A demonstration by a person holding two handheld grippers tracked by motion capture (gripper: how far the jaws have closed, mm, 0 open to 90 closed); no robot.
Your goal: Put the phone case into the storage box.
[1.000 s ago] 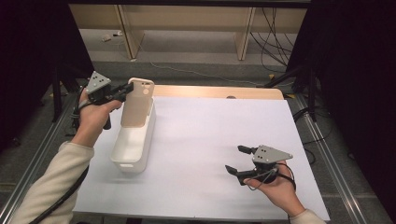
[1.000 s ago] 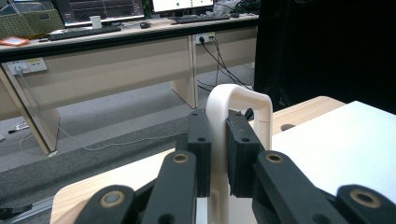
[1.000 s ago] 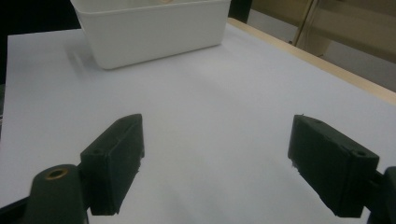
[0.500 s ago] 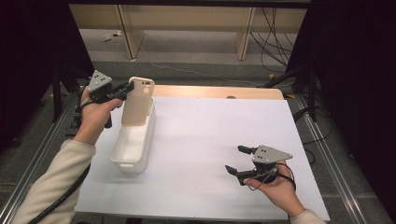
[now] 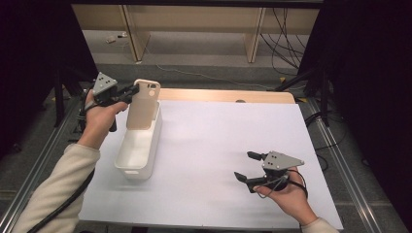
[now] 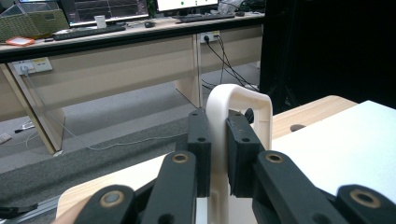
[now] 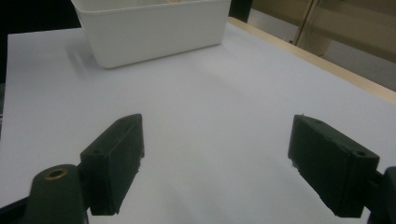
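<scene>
A cream phone case (image 5: 144,104) stands upright over the far end of a white bin (image 5: 130,171) on the left of the table. My left gripper (image 5: 132,91) is shut on the case's upper left edge. In the left gripper view the two black pads (image 6: 200,140) clamp the case (image 6: 244,100) edge-on, and its rounded top rises above them. My right gripper (image 5: 243,165) rests low over the white table sheet at the front right, jaws wide apart with nothing between them. In the right gripper view it (image 7: 219,158) faces the bin (image 7: 154,28) across bare sheet.
A white sheet (image 5: 218,131) covers the table, and a wooden strip (image 5: 228,95) shows along the far edge. Desk legs and cables stand on the floor beyond. Metal rails run along both sides of the table.
</scene>
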